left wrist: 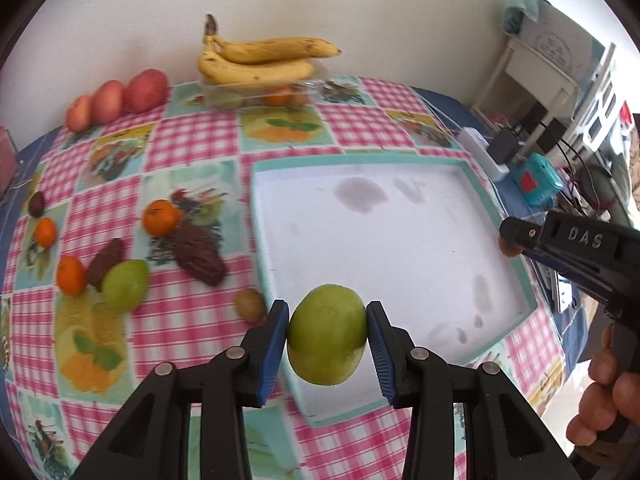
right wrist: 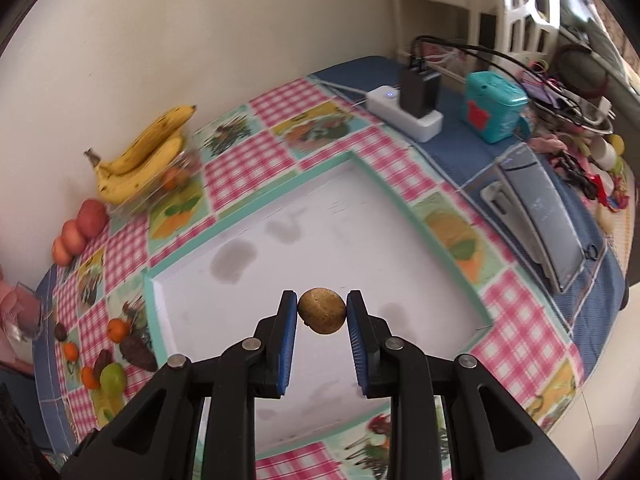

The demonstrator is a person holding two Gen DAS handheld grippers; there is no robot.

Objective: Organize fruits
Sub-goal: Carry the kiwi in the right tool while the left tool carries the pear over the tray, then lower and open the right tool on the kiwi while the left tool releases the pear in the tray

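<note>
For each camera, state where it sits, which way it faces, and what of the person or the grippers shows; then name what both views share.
Left wrist: sits on the left gripper, looking along its fingers over the tray's near corner toward the wall; shows its fingers clamping a green fruit, plus the right gripper and a hand.
Right wrist: sits on the right gripper, facing across the tray; shows its fingers clamping a brown fruit.
Shared: tray, bananas, checked tablecloth.
</note>
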